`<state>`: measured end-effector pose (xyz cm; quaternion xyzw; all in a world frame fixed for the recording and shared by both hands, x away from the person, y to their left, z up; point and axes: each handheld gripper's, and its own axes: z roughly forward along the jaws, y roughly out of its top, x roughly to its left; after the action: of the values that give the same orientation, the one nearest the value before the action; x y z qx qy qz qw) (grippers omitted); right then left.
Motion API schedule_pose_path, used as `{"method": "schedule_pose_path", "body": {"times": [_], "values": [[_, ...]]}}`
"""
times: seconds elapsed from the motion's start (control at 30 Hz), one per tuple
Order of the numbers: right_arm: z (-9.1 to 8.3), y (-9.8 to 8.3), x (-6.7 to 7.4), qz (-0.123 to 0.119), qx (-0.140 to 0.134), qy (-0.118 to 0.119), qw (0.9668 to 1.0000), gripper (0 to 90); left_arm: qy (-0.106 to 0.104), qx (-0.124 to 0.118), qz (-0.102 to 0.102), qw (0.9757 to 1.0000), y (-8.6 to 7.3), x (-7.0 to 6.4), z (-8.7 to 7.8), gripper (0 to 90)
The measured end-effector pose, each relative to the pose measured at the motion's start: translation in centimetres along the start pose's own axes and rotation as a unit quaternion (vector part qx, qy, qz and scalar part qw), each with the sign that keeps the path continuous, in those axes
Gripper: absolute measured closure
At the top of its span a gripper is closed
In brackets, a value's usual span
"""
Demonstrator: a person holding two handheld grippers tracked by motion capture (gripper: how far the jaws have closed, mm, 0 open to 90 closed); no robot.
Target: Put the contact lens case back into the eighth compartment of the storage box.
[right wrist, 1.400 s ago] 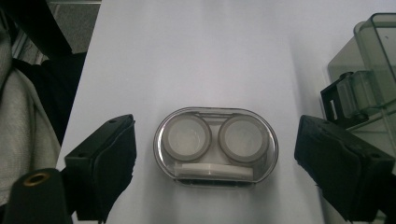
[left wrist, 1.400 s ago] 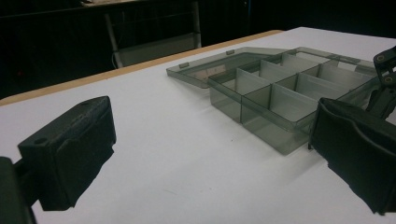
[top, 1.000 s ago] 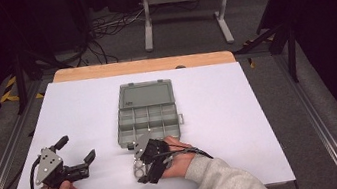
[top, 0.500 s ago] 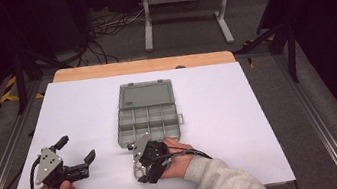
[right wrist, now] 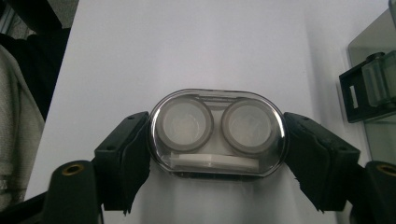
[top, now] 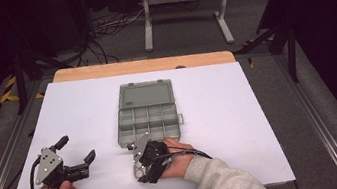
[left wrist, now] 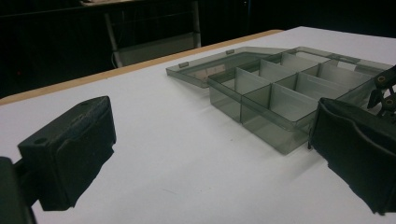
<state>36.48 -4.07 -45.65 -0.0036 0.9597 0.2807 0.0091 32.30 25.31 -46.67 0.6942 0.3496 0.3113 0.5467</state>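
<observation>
A clear oval case point(right wrist: 217, 130) with two round wells lies on the white table. My right gripper point(right wrist: 217, 156) is shut on it, one black pad against each end. In the high view this gripper point(top: 140, 166) and the case point(top: 138, 170) sit just in front of a grey compartment box point(top: 145, 114). The box stands open, its lid point(top: 146, 95) lying flat behind it, and its compartments look empty. My left gripper point(top: 76, 149) rests at the front left, open, with nothing between its jaws. In its own view the left gripper point(left wrist: 212, 158) faces the box point(left wrist: 280, 98).
White sheet point(top: 240, 114) covers the table, with a wooden edge point(top: 142, 66) at the far side. A latch corner of the box point(right wrist: 373, 84) stands close to the right of the held case. Metal rails run along both sides of the table.
</observation>
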Motion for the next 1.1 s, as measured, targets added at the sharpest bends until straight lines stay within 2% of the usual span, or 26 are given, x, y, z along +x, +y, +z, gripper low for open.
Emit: {"method": "schedule_pose_path", "body": {"times": [0.23,0.57,1.1], "values": [[-0.1,0.1,0.1,-0.004,0.000,-0.002,1.0000,26.5,0.000,0.000,0.000,1.0000,0.0,0.0,0.0,1.2],[-2.1,0.4,0.1,-0.006,-0.033,-0.016,0.9993,26.4,0.000,-0.001,0.001,1.0000,0.0,0.0,0.0,1.2],[-4.3,0.3,0.4,-0.020,-0.062,-0.025,0.9976,26.4,0.001,0.000,0.000,1.0000,0.0,0.0,0.0,1.2]]}}
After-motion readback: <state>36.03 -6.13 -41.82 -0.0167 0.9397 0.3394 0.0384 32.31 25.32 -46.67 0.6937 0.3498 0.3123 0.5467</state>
